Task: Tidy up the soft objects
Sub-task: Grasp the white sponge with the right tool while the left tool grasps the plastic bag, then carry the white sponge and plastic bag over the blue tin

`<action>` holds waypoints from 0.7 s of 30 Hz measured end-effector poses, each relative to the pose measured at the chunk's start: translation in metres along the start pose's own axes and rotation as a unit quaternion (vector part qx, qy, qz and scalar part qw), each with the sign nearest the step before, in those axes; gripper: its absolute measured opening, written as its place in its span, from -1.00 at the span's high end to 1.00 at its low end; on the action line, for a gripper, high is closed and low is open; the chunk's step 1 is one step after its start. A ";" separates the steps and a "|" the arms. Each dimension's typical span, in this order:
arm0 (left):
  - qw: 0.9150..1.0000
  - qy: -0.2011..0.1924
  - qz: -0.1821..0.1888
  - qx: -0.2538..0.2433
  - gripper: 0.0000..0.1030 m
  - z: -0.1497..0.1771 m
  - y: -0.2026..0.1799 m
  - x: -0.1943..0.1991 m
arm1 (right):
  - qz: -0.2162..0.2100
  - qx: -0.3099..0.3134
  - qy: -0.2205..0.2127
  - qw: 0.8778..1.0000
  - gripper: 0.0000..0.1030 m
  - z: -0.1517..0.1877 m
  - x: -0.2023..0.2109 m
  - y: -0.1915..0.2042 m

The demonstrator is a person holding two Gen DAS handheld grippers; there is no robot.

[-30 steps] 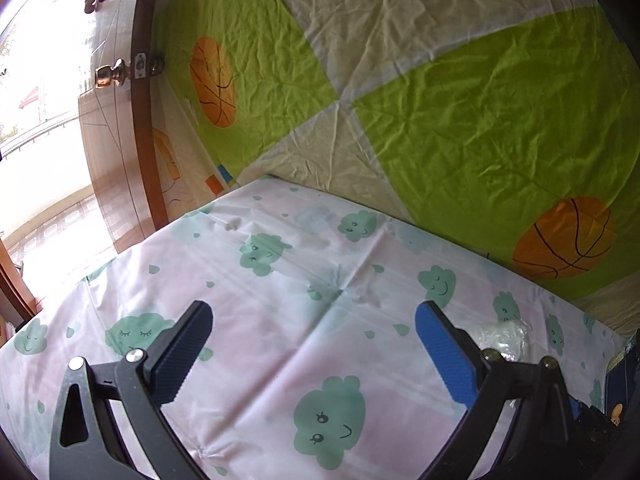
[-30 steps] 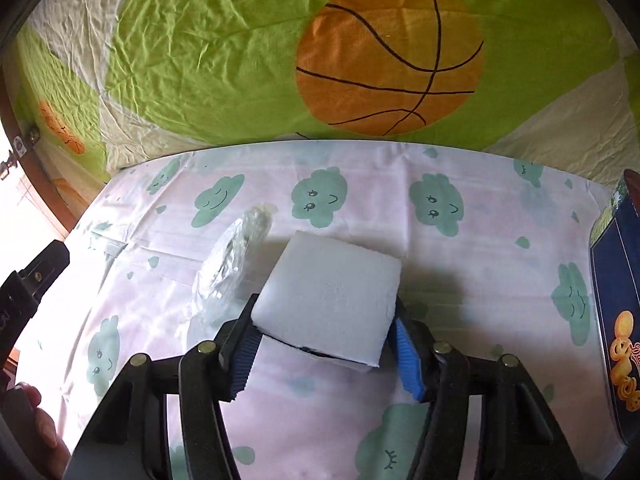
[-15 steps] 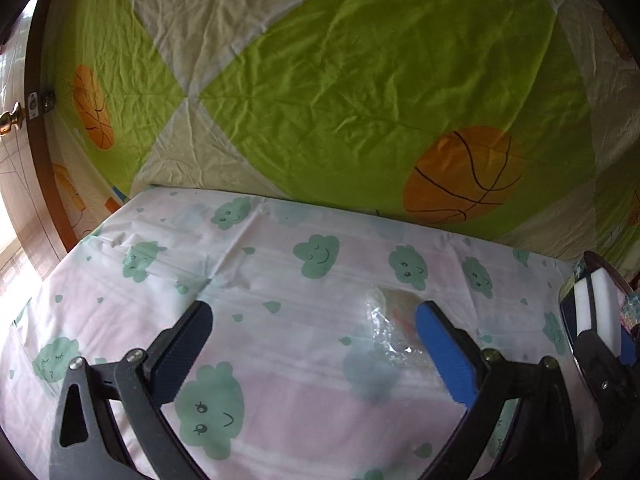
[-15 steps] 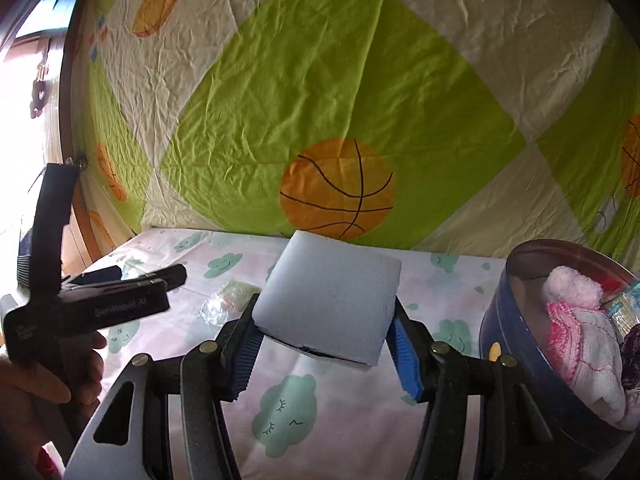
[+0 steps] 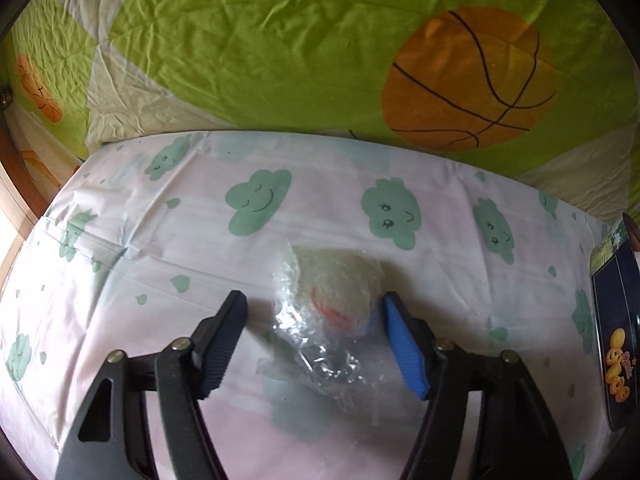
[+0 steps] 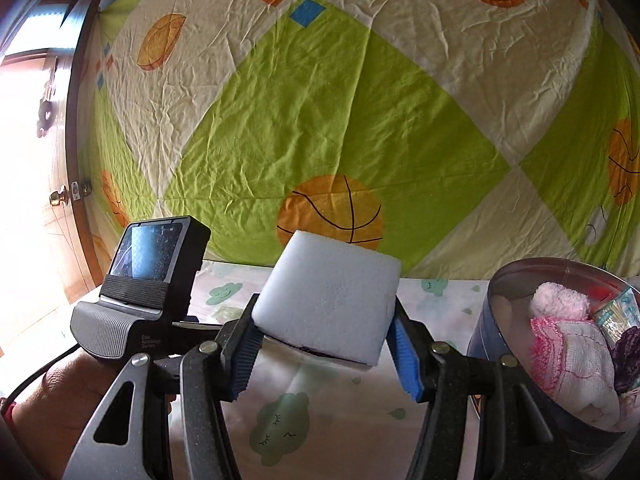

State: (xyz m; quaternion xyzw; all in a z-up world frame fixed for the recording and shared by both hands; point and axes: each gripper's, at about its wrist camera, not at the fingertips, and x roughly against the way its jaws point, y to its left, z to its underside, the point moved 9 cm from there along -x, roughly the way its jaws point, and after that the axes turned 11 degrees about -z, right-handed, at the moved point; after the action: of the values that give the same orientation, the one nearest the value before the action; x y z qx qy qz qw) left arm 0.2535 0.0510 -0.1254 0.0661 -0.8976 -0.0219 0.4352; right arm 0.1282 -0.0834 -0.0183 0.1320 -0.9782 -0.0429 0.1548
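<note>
My right gripper (image 6: 324, 354) is shut on a white foam sponge block (image 6: 328, 296) and holds it above the bed, left of a round blue tin (image 6: 560, 420) filled with pink and white soft cloths. My left gripper (image 5: 314, 338) is open around a pale soft item wrapped in clear plastic (image 5: 328, 292) that lies on the cloud-print sheet; its right finger (image 5: 404, 344) is close against the item. The tin's side (image 5: 614, 340) shows at the right edge of the left wrist view. The left gripper's body (image 6: 148, 292) shows in the right wrist view.
A pink sheet with green clouds (image 5: 256, 200) covers the bed. A green and cream basketball-print cloth (image 6: 320, 100) hangs behind it. A wooden door with a knob (image 6: 60, 196) stands at the far left.
My left gripper has swung right and come down around the plastic-wrapped item. My right gripper has lifted the sponge and turned towards the tin.
</note>
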 end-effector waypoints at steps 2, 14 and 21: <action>0.999 -0.003 0.033 0.019 0.20 -0.002 0.005 0.003 | 0.008 0.002 -0.003 1.000 -0.17 -0.001 0.002 -0.001; 0.980 -0.170 0.050 0.095 0.25 -0.019 0.033 0.077 | 0.056 0.027 -0.060 0.996 -0.17 -0.013 0.026 -0.002; 0.971 -0.217 0.040 0.098 0.25 -0.012 0.029 0.106 | 0.048 0.039 -0.098 0.993 -0.17 -0.020 0.045 0.005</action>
State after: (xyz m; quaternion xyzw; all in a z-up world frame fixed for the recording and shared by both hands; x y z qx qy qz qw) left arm 0.1946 0.0656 -0.0325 0.0665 -0.9702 0.0699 0.2224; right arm 0.0924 -0.0916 0.0147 0.0863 -0.9947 -0.0104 0.0552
